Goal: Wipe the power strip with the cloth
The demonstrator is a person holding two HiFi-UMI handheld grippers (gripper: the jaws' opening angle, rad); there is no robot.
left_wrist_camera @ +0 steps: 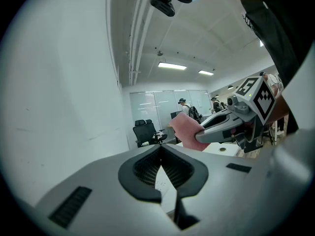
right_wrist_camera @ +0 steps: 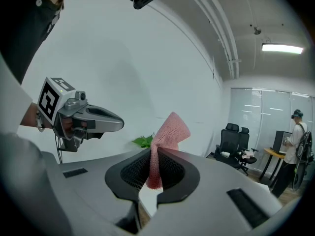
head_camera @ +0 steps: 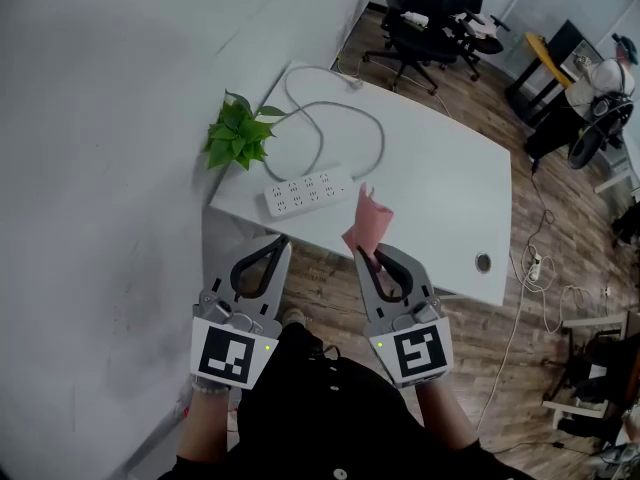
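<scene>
Head view overhead, gripper views share cloth [left_wrist_camera: 186,131]

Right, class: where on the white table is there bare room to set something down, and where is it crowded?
Bare: the right half of the table, between the cable loop and the grommet hole. Crowded: the left end, where plant, power strip and cable sit close together.

No word, number or brand name can be read anywhere. The only printed signs are two black-and-white square markers, block patterns rather than letters. One marker [head_camera: 228,355] is on the cube at the back end of the left tool [head_camera: 281,240]. The other marker [head_camera: 420,353] is on the cube behind the right tool [head_camera: 362,256]. Any print on the power strip [head_camera: 308,191], on the bench [head_camera: 450,183] ahead of both tools, is too small to make out.
</scene>
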